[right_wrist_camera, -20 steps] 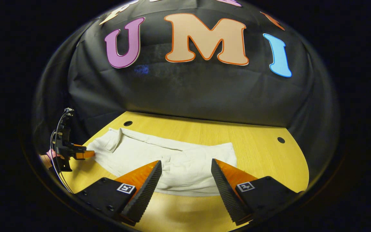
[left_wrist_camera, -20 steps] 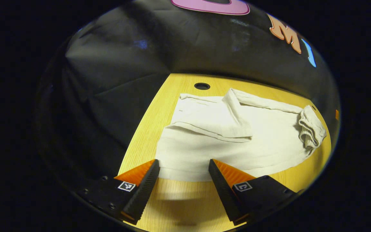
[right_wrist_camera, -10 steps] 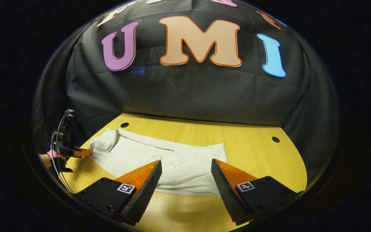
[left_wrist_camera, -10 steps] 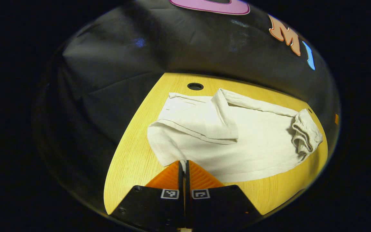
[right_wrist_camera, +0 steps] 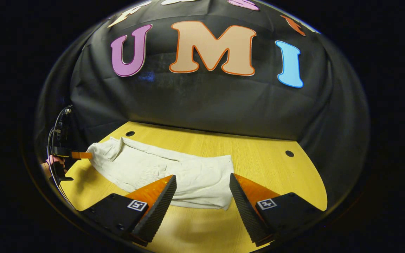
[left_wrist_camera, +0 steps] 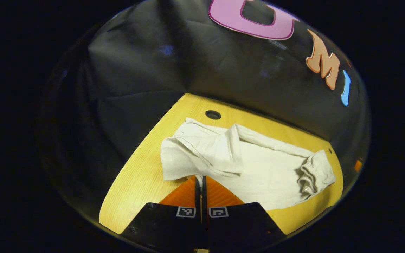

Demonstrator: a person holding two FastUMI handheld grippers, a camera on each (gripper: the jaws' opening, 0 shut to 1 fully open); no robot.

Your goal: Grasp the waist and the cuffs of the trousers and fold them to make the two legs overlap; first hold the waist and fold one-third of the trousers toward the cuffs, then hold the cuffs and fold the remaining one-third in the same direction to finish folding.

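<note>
Now, in the left gripper view, the left claw (left_wrist_camera: 199, 182) stands with its two fingers pressed together on the near edge of the cream trousers (left_wrist_camera: 251, 165) at the cuff end, whereas a second ago those fingers were spread wide and short of the cloth; the closing came about half a second back, and since then the pinched edge has risen off the yellow bench (left_wrist_camera: 135, 182), so that the cuff corner puckers up toward the claw. The rest of the garment lies flat along the bench, one leg partly turned over the other near the round hole (left_wrist_camera: 213, 114), and the gathered waist (left_wrist_camera: 311, 172) sits bunched at the far right. In the right gripper view, the right claw (right_wrist_camera: 202, 193) has its fingers wide apart, hovering just short of the waist end of the trousers (right_wrist_camera: 174, 172), touching nothing; the cloth between its fingers has slid leftward over the last second, drawn by the other claw's pull. The left claw (right_wrist_camera: 81, 155) shows at the far left of this view, held by a hand (right_wrist_camera: 49, 163), its tip meeting the cuff edge. As a judgement, the cuff grasp is secured while the waist grasp is not yet made, so the leg-over-leg fold cannot begin until the right claw closes.
</note>
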